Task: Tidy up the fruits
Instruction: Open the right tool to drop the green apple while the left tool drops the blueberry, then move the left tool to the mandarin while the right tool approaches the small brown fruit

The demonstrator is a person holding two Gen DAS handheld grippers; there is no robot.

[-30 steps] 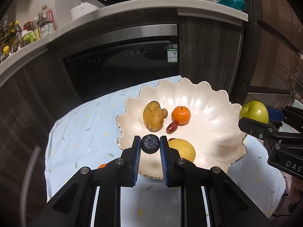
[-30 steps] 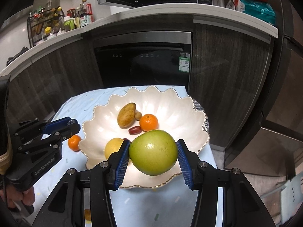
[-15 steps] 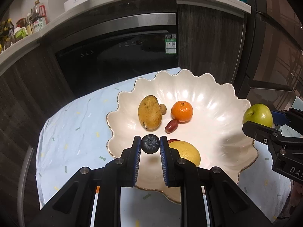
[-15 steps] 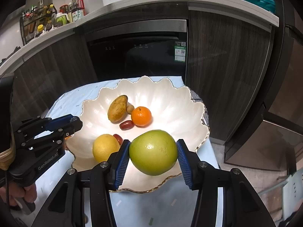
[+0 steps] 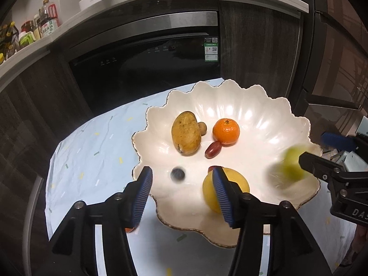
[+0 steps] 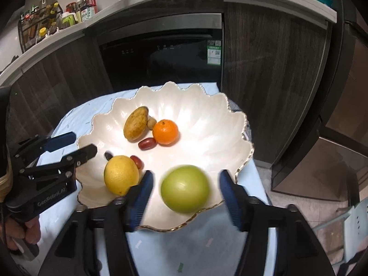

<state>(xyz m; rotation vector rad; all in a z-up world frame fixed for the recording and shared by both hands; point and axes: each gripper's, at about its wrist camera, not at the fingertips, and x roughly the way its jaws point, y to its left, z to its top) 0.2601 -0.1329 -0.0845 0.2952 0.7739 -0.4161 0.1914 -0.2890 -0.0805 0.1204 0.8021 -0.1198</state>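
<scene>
A white scalloped bowl (image 5: 271, 124) (image 6: 207, 119) stands on the pale blue cloth. It holds a mango (image 5: 185, 133), a tangerine (image 5: 226, 130), red dates (image 5: 213, 149) and a lemon (image 5: 239, 184). My left gripper (image 5: 182, 188) is open; a blurred blueberry (image 5: 177, 174) is free between its fingers, in the bowl. My right gripper (image 6: 185, 193) is open; a blurred green apple (image 6: 185, 188) is free between its fingers over the bowl's near rim. The apple shows blurred in the left wrist view (image 5: 291, 164).
A small orange fruit (image 5: 130, 230) lies on the cloth behind my left finger. Dark cabinets and a built-in oven (image 5: 147, 69) stand behind the table. Bottles (image 6: 57, 16) line the counter. The table edge drops off at the right (image 6: 260, 172).
Both grippers opened. The blueberry left the left jaws and dropped into the bowl. The green apple left the right jaws and is falling into the bowl. Both grippers moved forward over the bowl.
</scene>
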